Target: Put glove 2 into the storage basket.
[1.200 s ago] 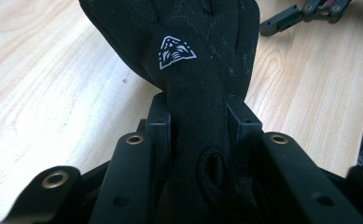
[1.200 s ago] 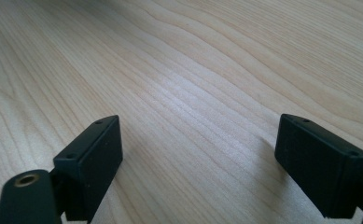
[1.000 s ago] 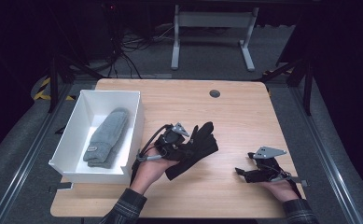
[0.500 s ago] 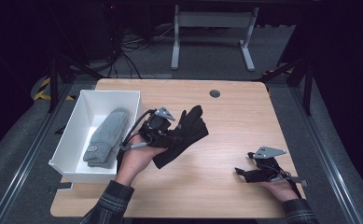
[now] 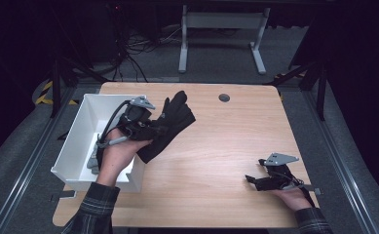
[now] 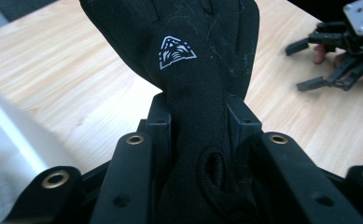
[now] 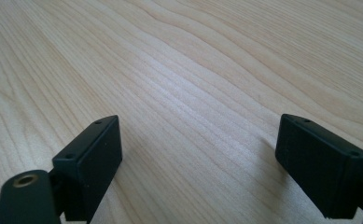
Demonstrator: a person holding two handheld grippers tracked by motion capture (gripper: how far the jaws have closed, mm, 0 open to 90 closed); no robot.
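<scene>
Since the earlier frame, left gripper (image 5: pixel 154 127) had carried the black glove (image 5: pixel 170 124) up toward the white bin (image 5: pixel 75 146), jaws clamped on its cuff; right gripper (image 5: pixel 257 181) rested wide apart, empty, on the table (image 5: pixel 216 146).

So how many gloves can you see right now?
2. A black glove is clamped in the left claw, lifted beside the white bin. A grey one lies inside that bin, mostly hidden behind the hand; more could be hidden there.
</scene>
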